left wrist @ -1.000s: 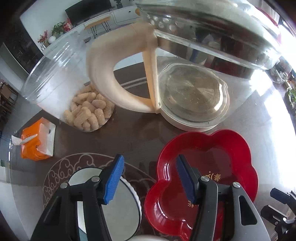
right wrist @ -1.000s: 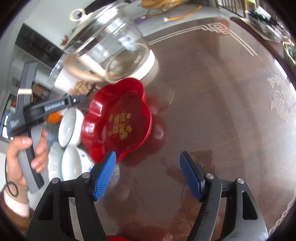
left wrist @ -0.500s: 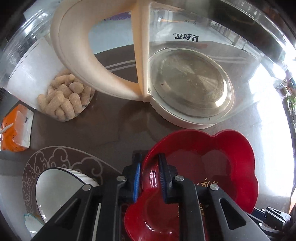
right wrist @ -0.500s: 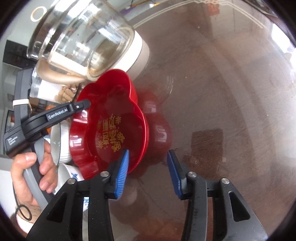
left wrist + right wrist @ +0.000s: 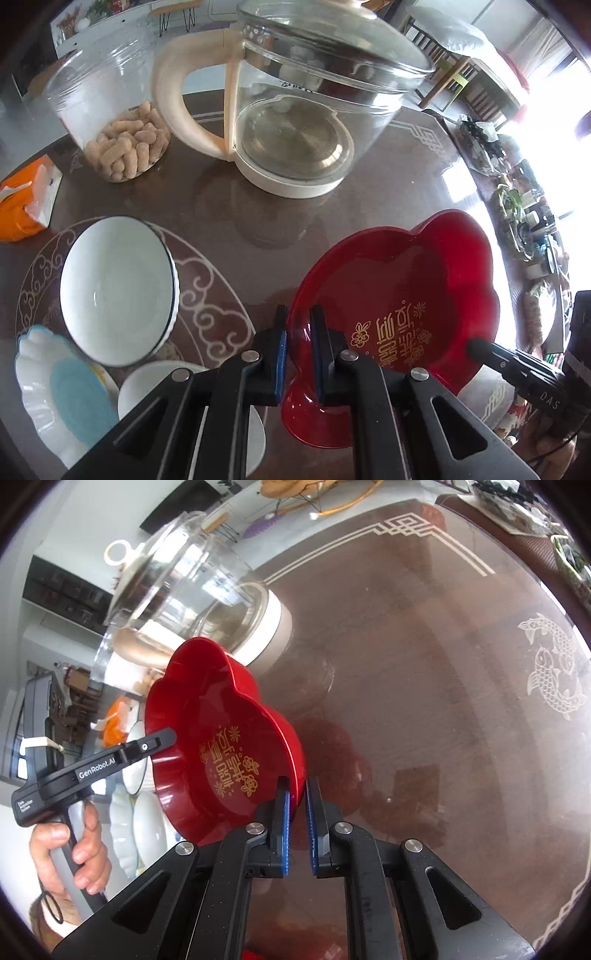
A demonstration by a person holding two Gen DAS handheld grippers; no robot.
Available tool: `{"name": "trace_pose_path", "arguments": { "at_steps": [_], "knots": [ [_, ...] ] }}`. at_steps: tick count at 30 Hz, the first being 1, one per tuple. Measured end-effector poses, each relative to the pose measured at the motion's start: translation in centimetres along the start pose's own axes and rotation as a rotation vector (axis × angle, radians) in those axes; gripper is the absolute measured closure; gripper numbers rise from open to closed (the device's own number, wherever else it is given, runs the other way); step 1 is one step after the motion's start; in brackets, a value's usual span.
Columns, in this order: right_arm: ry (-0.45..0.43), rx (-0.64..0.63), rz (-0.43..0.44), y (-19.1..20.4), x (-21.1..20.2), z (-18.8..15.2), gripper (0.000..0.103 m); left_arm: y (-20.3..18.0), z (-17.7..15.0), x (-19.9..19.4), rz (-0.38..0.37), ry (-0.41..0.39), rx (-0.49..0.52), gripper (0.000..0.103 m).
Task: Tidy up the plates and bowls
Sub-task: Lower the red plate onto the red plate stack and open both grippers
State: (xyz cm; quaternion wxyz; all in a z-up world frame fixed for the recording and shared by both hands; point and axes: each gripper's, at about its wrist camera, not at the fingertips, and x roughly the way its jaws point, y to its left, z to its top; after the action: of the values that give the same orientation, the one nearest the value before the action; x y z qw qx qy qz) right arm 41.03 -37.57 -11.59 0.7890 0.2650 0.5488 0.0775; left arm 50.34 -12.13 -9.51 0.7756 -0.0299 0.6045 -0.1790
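Note:
A red flower-shaped dish (image 5: 399, 295) with gold writing hangs tilted above the brown table, held from both sides. My left gripper (image 5: 298, 321) is shut on its left rim. My right gripper (image 5: 297, 794) is shut on its right rim (image 5: 295, 760); the right gripper's tip (image 5: 480, 345) also shows at the dish's right edge in the left wrist view. A white bowl (image 5: 118, 291) stands left of the dish, with a white scalloped plate with a blue centre (image 5: 62, 391) and another white dish (image 5: 147, 387) in front of it.
A glass kettle with a cream handle (image 5: 295, 122) stands behind the dish. A clear jar of peanuts (image 5: 114, 118) and an orange tissue pack (image 5: 26, 199) sit at the back left. A hand (image 5: 74, 849) holds the left gripper. Bare table (image 5: 443, 701) spreads to the right.
Both grippers went from wide open to shut on opposite rims of the red dish, and the dish has come up off the table and tilted.

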Motion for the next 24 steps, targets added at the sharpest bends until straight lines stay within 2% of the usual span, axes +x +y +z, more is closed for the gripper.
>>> {"name": "trace_pose_path", "arguments": {
  "at_steps": [3, 7, 11, 14, 19, 24],
  "knots": [
    [0.007, -0.028, 0.039, 1.3, -3.1, -2.0, 0.093, -0.7, -4.2, -3.6, -0.033, -0.008, 0.01, 0.092],
    [0.039, -0.078, 0.076, 2.7, -6.7, -7.0, 0.092, -1.1, -9.9, -7.0, -0.047, -0.004, 0.025, 0.092],
    [0.085, -0.071, 0.101, 2.6, -8.2, -13.1, 0.091, -1.9, -15.8, -7.9, -0.025, 0.009, 0.048, 0.092],
    [0.122, -0.057, 0.103, 2.0, -7.6, -17.3, 0.09, -2.0, -19.3, -6.8, 0.009, 0.019, 0.071, 0.092],
    [0.164, -0.004, 0.097, 0.6, -6.0, -22.3, 0.089, -2.1, -22.5, -5.1, 0.028, 0.04, 0.074, 0.092],
    [0.156, 0.0, 0.066, 0.4, -5.5, -23.7, 0.089, -3.3, -24.0, -4.6, 0.08, 0.004, 0.125, 0.092]
  ]
}}
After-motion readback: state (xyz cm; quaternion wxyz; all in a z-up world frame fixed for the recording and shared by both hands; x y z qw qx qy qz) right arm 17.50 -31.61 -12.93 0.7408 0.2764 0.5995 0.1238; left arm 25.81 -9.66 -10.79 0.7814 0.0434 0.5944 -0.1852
